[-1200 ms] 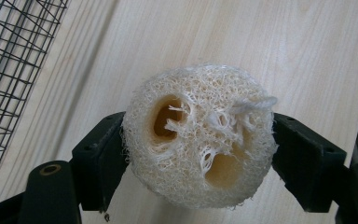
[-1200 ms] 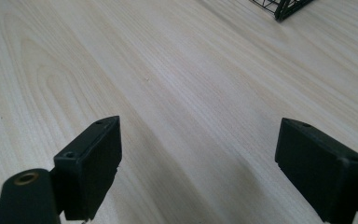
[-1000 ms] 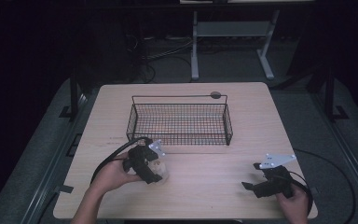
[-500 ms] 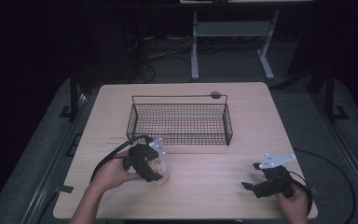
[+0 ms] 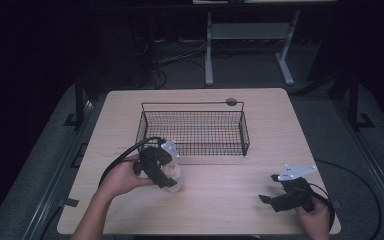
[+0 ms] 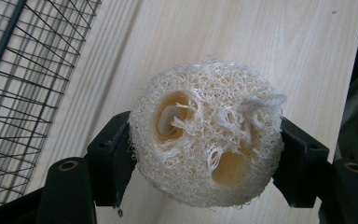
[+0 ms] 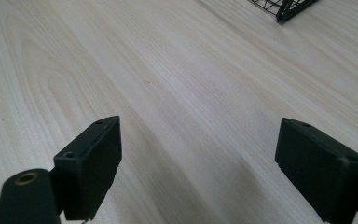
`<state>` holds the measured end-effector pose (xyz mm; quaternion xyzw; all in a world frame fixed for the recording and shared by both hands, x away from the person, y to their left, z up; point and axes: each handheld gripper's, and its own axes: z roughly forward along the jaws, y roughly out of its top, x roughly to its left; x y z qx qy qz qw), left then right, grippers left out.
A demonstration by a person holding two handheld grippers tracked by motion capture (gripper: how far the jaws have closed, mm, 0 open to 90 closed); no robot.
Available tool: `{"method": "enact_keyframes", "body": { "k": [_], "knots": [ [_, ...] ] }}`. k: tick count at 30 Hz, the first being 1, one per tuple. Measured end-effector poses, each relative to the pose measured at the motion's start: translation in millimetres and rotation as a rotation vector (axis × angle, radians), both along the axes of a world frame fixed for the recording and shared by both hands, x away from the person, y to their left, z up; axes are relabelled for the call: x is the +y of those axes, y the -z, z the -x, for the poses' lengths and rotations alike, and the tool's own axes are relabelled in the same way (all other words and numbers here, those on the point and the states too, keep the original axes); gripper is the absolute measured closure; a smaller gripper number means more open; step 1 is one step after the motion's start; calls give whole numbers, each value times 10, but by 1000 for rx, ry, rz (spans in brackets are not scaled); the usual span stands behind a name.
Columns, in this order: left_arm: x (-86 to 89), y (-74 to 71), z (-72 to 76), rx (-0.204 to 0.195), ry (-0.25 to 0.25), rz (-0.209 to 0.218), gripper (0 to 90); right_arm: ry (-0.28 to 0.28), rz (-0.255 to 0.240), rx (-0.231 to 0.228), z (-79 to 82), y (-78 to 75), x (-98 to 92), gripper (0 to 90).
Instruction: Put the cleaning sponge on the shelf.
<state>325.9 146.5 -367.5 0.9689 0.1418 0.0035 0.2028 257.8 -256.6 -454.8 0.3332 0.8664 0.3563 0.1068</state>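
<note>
A pale, fibrous loofah sponge (image 6: 207, 133) sits squeezed between the two black jaws of my left gripper (image 6: 205, 154), held just above the wooden table. From the high view the left gripper (image 5: 167, 175) and the loofah (image 5: 172, 175) are just in front of the black wire basket (image 5: 192, 127), near its left front corner. My right gripper (image 5: 270, 200) rests low at the table's front right, far from the basket. Its jaws (image 7: 198, 163) stand wide apart over bare wood with nothing between them.
The wire basket's mesh wall (image 6: 23, 88) runs close along the left of the left gripper view, and one basket corner (image 7: 284, 9) shows at the top of the right gripper view. A small dark round disc (image 5: 231, 102) lies behind the basket. Cables trail from both grippers.
The left gripper with the loofah has shifted slightly toward the basket's front. The right gripper has stayed where it was.
</note>
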Motion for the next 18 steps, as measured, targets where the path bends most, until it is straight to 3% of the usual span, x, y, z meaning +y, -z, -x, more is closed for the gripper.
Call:
{"method": "enact_keyframes", "body": {
  "k": [18],
  "knots": [
    [-34, -256, -115, -10, 4, 21, 298, -5, 4, -6, -2, -9, 31, 142]
  ]
}}
